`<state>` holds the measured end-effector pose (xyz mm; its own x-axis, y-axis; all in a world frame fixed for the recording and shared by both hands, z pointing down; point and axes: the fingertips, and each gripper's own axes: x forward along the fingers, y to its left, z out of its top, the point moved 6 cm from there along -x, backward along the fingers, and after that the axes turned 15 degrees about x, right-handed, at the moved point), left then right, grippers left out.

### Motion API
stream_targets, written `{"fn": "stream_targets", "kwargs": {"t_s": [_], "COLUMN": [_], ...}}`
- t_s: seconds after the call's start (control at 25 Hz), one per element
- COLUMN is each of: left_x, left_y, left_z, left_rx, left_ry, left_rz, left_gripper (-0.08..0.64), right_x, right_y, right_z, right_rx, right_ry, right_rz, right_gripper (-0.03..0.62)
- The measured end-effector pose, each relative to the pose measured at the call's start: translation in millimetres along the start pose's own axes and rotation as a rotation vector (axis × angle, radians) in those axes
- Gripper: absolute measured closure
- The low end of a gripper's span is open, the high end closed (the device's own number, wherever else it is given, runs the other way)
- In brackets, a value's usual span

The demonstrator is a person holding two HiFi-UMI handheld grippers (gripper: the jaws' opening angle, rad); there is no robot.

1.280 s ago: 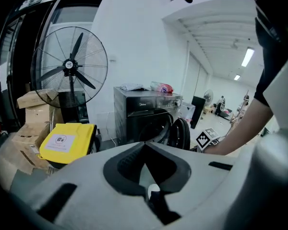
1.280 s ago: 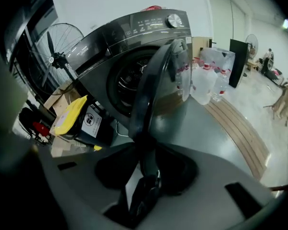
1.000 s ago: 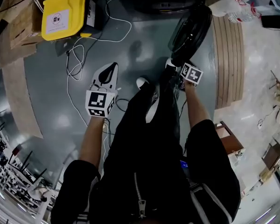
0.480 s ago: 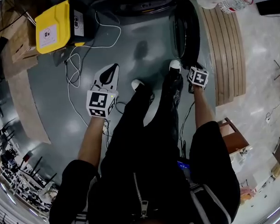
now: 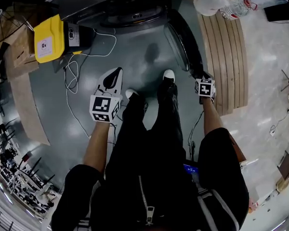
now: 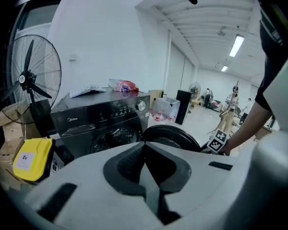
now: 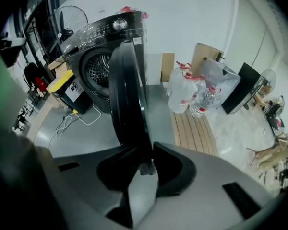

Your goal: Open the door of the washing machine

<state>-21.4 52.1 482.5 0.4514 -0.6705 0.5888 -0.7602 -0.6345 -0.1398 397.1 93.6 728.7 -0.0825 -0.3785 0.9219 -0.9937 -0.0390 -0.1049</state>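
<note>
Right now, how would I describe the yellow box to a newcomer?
Find the black washing machine at the top of the head view. On the floor just left of it stands the box, the only bright yellow thing among brown cardboard and white cables.

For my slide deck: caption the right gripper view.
Right gripper grips the edge of the washing machine's open door, drum visible behind.

Lab hall: pedestal fan (image 6: 27,78), floor cables (image 5: 73,73)
</note>
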Motion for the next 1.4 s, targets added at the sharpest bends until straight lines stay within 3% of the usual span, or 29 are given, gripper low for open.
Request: {"fn": "stream_targets", "kwargs": {"t_s": [0.24,0.44,0.6,0.8,1.12,1.4], "left_x": [23,27,23,15,-6,-26], "left_y": [-11,-10,1,18,55,85], "left_z": [32,47,56,66,87,116], "left_rx": [-0.018,-0.058,-0.08,-0.098,-0.091,-0.057], "left_ry": [0.016,0.0,-0.03,-0.085,-0.181,-0.281], "left_rz": [0.046,0.085,0.116,0.141,0.201,0.252], "left_gripper": [0.557,0.557,0.557,0.557,0.557,0.557], "right_x": [-2,-9,-32,-69,-150,-241], "right_y": [-51,-82,-70,-13,145,251], "right_z": [39,53,62,103,210,275], "right_rx": [-0.117,-0.04,-0.011,-0.007,-0.156,-0.323], "right_ry": [0.03,0.025,-0.025,-0.169,-0.442,-0.693], "right_rz": [-0.021,-0.08,-0.007,0.113,0.416,0.588], "right_gripper": [0.509,0.479,0.489,0.588,0.589,0.589]}}
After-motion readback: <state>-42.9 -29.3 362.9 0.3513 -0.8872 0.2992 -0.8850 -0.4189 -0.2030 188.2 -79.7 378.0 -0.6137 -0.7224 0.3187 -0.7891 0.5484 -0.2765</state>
